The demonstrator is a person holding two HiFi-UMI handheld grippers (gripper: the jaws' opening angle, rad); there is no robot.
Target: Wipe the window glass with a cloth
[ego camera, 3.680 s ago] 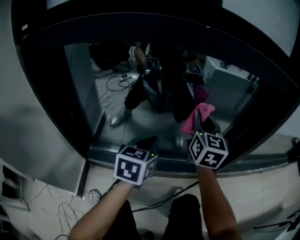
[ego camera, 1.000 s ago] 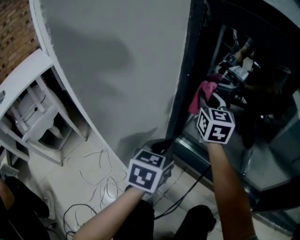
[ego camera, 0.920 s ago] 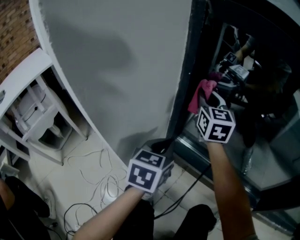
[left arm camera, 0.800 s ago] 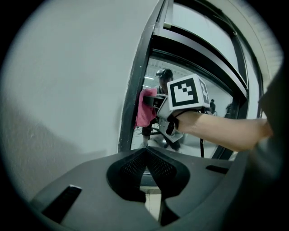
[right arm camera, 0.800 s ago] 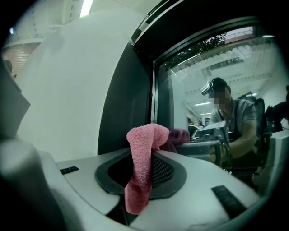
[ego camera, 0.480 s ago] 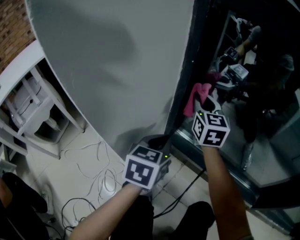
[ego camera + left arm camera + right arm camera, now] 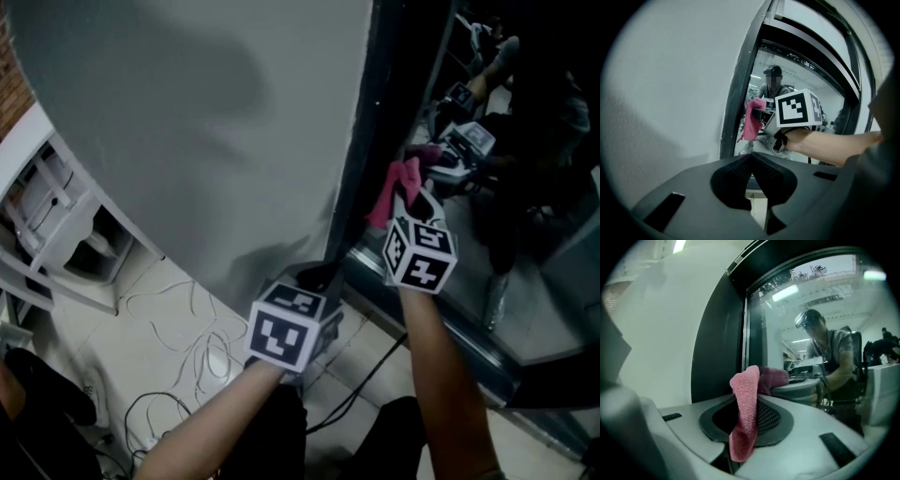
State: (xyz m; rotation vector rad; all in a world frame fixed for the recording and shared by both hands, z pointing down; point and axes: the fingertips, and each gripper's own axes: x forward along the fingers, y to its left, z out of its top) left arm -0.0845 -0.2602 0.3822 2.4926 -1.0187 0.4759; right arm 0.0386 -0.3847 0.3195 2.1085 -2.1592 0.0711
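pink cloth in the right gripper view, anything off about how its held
Nothing damaged. The pink cloth is pinched in the right gripper as a bunched, narrow strip standing up past the jaws, not spread flat, so probably little of it would meet the window glass.

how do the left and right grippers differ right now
The right gripper is shut on a pink cloth; the left gripper has its jaws together with nothing between them. The right gripper is held higher, up at the window glass; the left gripper sits lower, in front of the grey wall. Both carry a cube with square markers.
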